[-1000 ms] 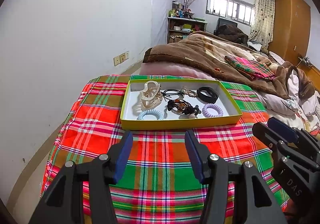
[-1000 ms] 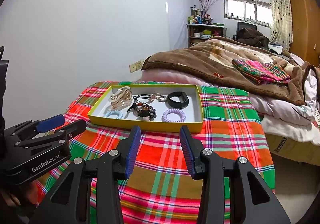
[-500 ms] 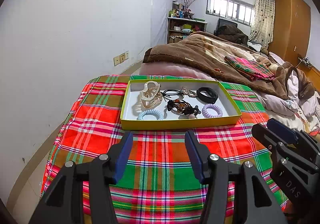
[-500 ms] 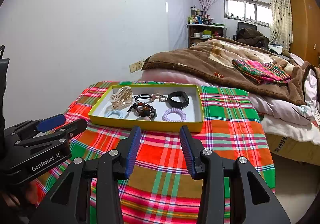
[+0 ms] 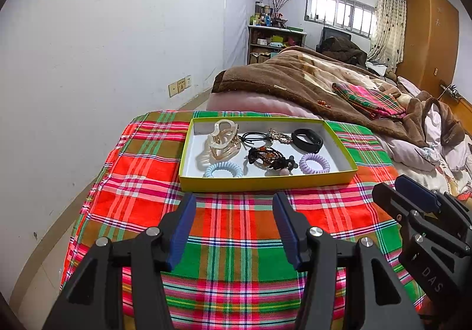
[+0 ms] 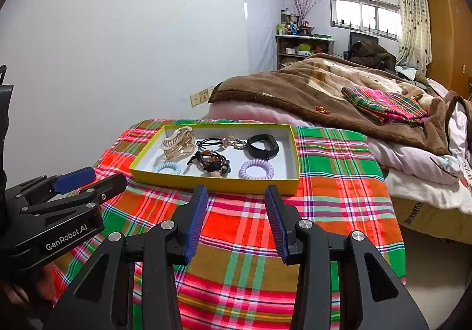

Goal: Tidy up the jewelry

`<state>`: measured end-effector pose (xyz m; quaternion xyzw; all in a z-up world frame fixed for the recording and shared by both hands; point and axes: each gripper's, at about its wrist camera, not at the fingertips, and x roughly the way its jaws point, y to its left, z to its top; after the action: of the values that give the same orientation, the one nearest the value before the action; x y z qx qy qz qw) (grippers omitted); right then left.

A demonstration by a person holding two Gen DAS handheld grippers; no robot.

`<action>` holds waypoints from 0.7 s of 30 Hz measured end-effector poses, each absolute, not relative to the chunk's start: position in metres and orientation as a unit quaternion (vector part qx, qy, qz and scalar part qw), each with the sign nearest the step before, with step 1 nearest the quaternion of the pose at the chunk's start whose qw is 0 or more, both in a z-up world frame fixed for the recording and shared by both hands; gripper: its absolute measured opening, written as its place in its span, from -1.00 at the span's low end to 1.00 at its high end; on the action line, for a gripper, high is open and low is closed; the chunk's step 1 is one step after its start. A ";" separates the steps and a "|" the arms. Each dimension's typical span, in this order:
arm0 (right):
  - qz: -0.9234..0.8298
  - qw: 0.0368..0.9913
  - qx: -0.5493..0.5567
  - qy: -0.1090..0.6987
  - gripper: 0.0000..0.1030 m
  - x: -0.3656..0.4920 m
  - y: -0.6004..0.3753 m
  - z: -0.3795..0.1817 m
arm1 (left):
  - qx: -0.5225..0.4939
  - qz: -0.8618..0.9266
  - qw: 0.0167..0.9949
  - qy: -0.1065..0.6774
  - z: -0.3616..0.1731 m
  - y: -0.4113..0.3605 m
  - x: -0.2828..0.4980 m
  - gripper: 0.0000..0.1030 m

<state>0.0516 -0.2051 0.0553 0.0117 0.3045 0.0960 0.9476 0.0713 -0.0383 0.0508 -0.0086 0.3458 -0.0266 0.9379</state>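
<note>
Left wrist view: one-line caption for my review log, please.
Open left gripper above plaid cloth, facing a yellow tray of hair ties, claw clip and bracelets; right gripper alongside.

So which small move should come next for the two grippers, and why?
Probably bring the right gripper forward over the yellow-rimmed shallow tray toward the purple coiled hair tie. Both grippers are open and empty, short of the tray; the left gripper too. That tie lies apart, nearest the right one.

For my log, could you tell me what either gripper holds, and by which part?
Nothing: left gripper and right gripper are open and empty, short of the tray.
</note>
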 end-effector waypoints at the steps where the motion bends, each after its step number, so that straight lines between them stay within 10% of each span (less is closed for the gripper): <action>1: 0.097 0.948 0.011 0.304 -0.19 0.052 -0.205 0.055 | -0.010 -0.027 0.938 0.346 0.051 -0.038 0.071 0.09; 21: 0.095 0.948 0.011 0.304 -0.19 0.051 -0.204 0.055 | -0.009 -0.025 0.937 0.348 0.050 -0.037 0.072 0.09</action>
<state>0.0514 -0.2040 0.0553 0.0110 0.3042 0.0953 0.9478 0.0718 -0.0373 0.0501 -0.0090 0.3484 -0.0250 0.9370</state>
